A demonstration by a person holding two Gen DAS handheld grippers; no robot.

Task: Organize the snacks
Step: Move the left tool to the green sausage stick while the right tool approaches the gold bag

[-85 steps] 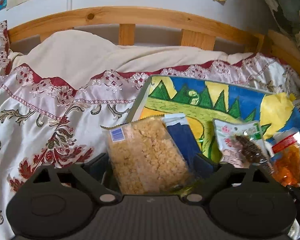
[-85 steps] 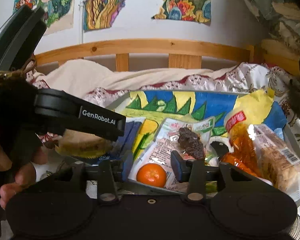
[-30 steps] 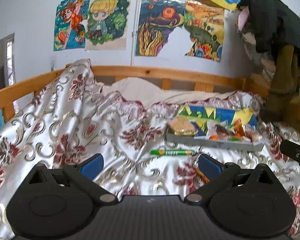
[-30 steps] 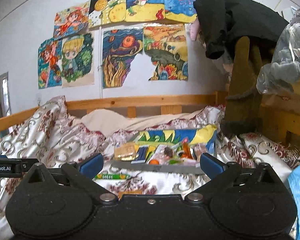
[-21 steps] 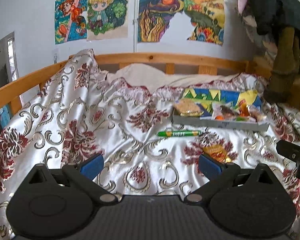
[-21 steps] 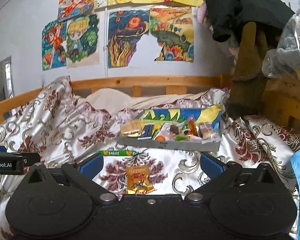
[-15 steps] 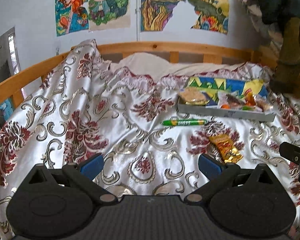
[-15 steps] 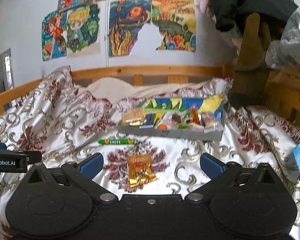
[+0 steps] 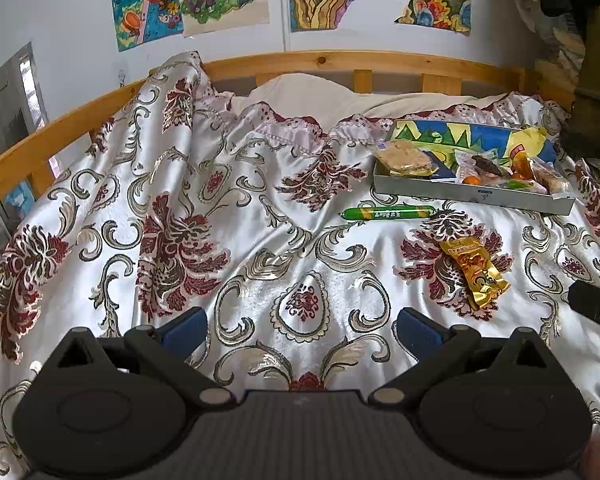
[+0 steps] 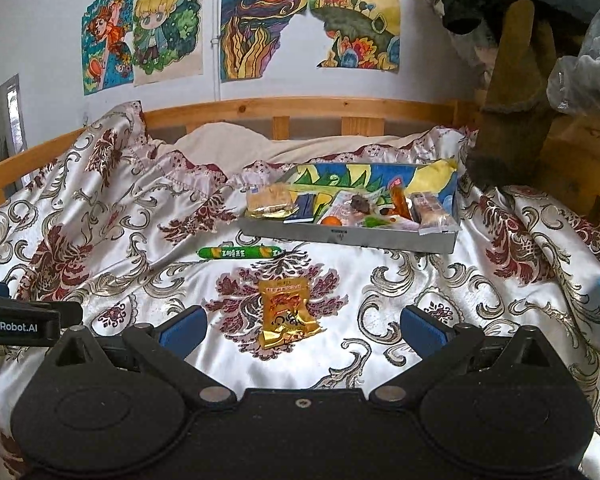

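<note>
Gold snack packet (image 10: 286, 312) lies ahead between right gripper's (image 10: 303, 326) spread jaws.

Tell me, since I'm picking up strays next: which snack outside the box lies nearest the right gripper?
The gold-orange packet, lying just ahead of the open right gripper. The green sausage stick lies farther off, close to the grey box.

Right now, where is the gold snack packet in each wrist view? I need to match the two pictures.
Left wrist: gold packet lies right of centre on the bedspread, beyond the right finger of the open left claw.
Right wrist: gold packet lies near centre, straight ahead between the fingers of the open right claw.
Shared landmark: the green stick, lying between the packet and the tray.
</note>
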